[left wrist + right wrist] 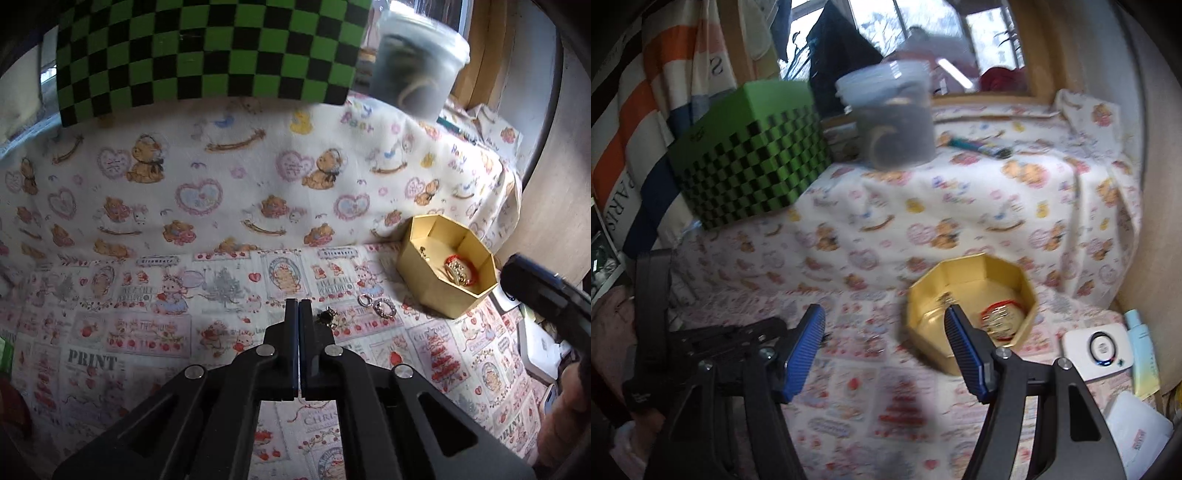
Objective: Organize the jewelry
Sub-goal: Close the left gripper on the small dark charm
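A gold octagonal box stands open on the patterned cloth at the right and holds a red and gold bracelet and a small earring. On the cloth lie a black and gold brooch, a small silver ring and a sparkly ring. My left gripper is shut and empty, its tips just left of the brooch. My right gripper is open and empty above the cloth, its right finger in front of the box. The right wrist view is blurred.
A green and black checkered box and a lidded plastic tub stand on a raised ledge behind. A white device, a pale bottle and a paper card lie at the right.
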